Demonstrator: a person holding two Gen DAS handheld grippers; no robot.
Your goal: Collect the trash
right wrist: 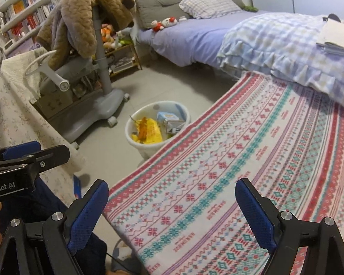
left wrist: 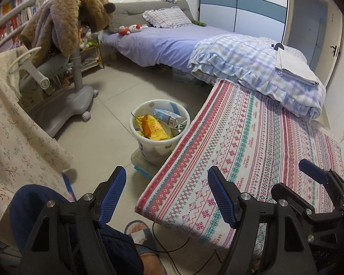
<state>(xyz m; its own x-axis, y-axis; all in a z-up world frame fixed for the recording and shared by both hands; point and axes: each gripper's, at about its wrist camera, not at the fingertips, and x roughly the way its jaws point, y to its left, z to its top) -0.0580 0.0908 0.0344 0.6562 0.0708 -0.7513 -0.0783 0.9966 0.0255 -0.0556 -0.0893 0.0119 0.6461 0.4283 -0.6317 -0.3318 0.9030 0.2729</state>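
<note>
Bedroom — bed point(left wrist: 167, 43), bookshelves point(right wrist: 27, 13)

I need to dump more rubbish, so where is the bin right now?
The white bin stands on the floor left of the patterned table, in front of the grey chair base; both views show it centre.

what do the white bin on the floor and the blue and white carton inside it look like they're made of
The bin looks like smooth moulded plastic: thin rolled rim, slight sheen, printed grey dots on the wall. The carton looks like coated paperboard: sharp folded edges, flat printed panels, a barcode-like patch on its end. The coating is a guess from its faint gloss.
</note>
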